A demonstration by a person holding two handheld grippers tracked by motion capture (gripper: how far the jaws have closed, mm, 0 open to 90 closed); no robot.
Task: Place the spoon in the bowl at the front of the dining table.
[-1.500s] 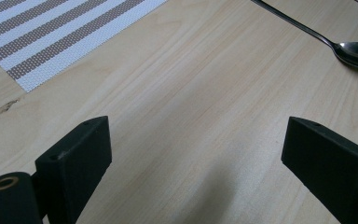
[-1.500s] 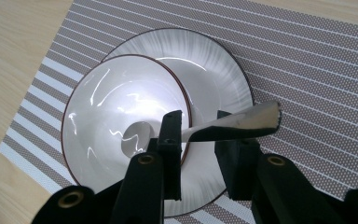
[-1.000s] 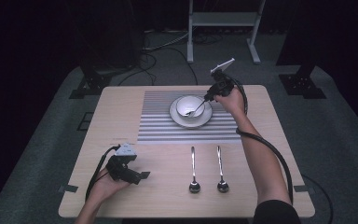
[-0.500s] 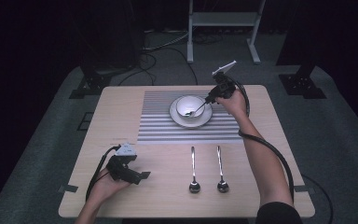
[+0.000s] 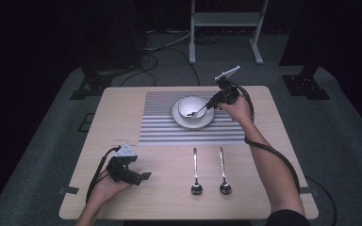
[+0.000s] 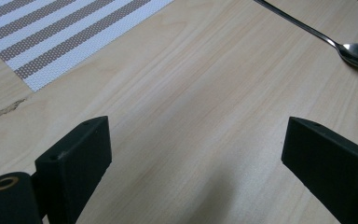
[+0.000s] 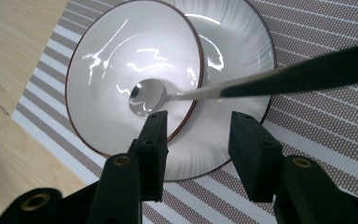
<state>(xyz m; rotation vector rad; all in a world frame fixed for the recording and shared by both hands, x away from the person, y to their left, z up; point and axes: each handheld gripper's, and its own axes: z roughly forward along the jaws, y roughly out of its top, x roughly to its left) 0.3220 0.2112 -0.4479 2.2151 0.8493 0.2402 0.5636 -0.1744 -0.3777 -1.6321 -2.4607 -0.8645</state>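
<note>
The right gripper (image 7: 196, 154) hovers just above the bowl (image 7: 121, 70), which sits on its plate (image 7: 242, 51) at the far side of the striped mat (image 5: 188, 132); its jaws have just been opening and stand apart with nothing between them, the spoon (image 7: 242, 84) lying free with its head in the bowl and its handle over the rim. That handle seems barely balanced, though the angle makes it hard to judge, so a brush from a jaw could tip it onto the mat. The left gripper (image 6: 196, 163) rests wide and empty over bare table (image 6: 205, 93) at the near left.
</note>
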